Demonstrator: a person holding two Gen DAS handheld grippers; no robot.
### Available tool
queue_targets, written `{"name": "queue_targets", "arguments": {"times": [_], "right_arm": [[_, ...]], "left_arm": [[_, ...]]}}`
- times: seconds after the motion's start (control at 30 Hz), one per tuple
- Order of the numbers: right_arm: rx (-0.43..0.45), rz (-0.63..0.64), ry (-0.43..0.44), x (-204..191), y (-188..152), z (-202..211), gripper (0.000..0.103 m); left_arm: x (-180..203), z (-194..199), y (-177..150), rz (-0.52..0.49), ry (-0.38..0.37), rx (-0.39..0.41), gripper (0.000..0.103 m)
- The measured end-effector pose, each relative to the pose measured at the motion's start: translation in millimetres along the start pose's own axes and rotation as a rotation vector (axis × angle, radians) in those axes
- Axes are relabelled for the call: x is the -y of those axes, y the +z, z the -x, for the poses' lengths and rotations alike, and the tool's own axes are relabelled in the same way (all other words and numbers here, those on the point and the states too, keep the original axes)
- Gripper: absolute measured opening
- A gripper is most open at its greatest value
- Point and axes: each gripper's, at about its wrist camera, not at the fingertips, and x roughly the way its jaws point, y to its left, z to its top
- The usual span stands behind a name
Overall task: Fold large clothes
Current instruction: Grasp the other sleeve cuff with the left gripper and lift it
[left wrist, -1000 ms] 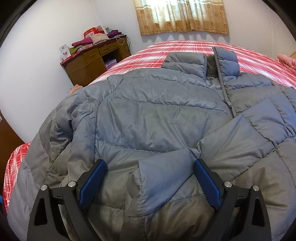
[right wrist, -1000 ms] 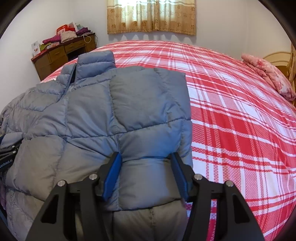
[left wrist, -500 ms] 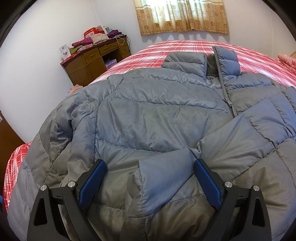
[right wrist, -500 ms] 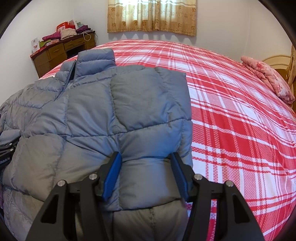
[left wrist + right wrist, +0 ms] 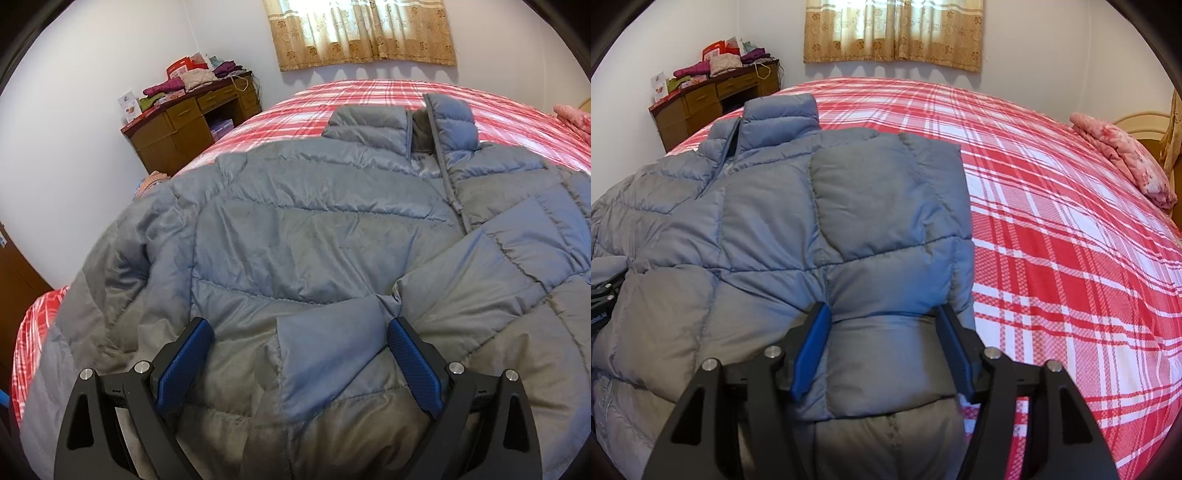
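Observation:
A grey-blue puffer jacket lies front-up on a red plaid bed, collar toward the far wall. In the left wrist view its left sleeve is folded across the chest, and the cuff lies between the wide-apart fingers of my left gripper, which is open. In the right wrist view the jacket has its right side and sleeve folded inward. My right gripper straddles that fold, its jaws opening with the fabric still between them. The left gripper's body shows at the left edge.
The plaid bed stretches bare to the right of the jacket. A folded pink cloth lies by the wooden headboard. A brown desk piled with clothes stands in the far left corner. Dark furniture is at the left.
The right gripper's fingers have spread a little wider around the folded sleeve. The left gripper and the jacket lie as before.

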Motion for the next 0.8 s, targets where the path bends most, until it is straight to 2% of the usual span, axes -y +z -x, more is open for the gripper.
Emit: {"name": "queue_targets", "arguments": {"times": [0.1,0.17,0.2,0.3,0.43,0.5,0.57,0.63,0.8], "right_arm": [[-0.006,-0.043,0.051,12.7,1.0,15.6,0.080],[0.036,-0.059,0.040,20.5,-3.5,37.0,0.080],[0.046,-0.060,0.037,21.8,-6.6,45.1,0.081],[0.057,-0.073,0.046,23.0,-22.5,69.3,0.086],[0.072,0.015,0.030,1.8,-46.6,91.0,0.090],[0.086,0.049,0.041,-10.6,-57.5,100.8,0.090],[0.098,0.066,0.065,-22.1,-67.3,109.8,0.090],[0.107,0.086,0.079,-32.0,-72.1,114.1,0.090],[0.124,0.140,0.103,-54.8,-78.0,119.2,0.090]], "left_arm": [[-21.9,36.4,3.5,0.015,0.010,0.078,0.097],[-49.2,66.4,2.9,0.039,-0.024,0.131,0.097],[-61.4,77.3,0.5,0.042,-0.014,0.152,0.097],[-106.7,98.8,-18.2,0.036,0.073,0.175,0.097],[-188.8,93.8,-66.3,0.080,0.330,0.092,0.097],[-226.9,94.9,-92.5,0.129,0.372,0.046,0.097],[-257.1,97.4,-116.3,0.187,0.356,-0.006,0.097],[-276.6,100.6,-137.0,0.239,0.298,-0.048,0.097],[-280.1,91.8,-161.4,0.282,0.112,-0.107,0.097]]}}
